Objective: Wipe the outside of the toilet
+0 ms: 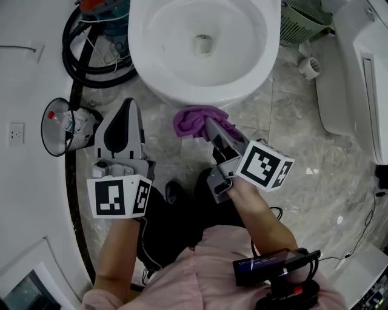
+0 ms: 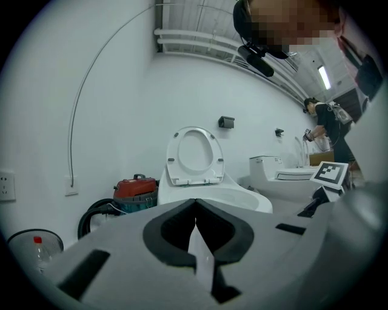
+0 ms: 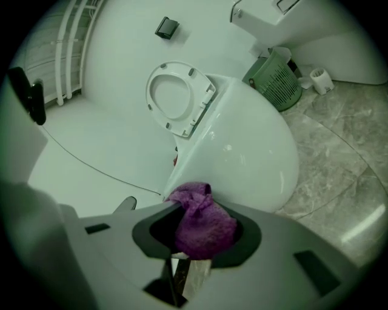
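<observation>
The white toilet [image 1: 200, 48] fills the top of the head view, with its seat lid [image 2: 194, 154] raised. A bunched purple cloth [image 1: 195, 120] sits just below the bowl's front outer wall, and my right gripper [image 1: 210, 126] is shut on it. In the right gripper view the cloth [image 3: 203, 223] fills the jaws of the right gripper [image 3: 203, 209], and its top lies close against the bowl's side [image 3: 242, 145]. I cannot tell whether it touches. My left gripper [image 1: 128, 106] is shut and empty, left of the cloth and short of the bowl. The left gripper [image 2: 195, 204] points at the toilet [image 2: 212, 197].
A red and teal vacuum cleaner [image 1: 106, 9] with a coiled black hose [image 1: 82, 63] stands left of the bowl. A wire bin [image 1: 60, 126] holding a bottle sits by the wall. A green basket [image 1: 303, 21], a paper roll [image 1: 310, 66] and a second toilet [image 1: 357, 72] are at the right.
</observation>
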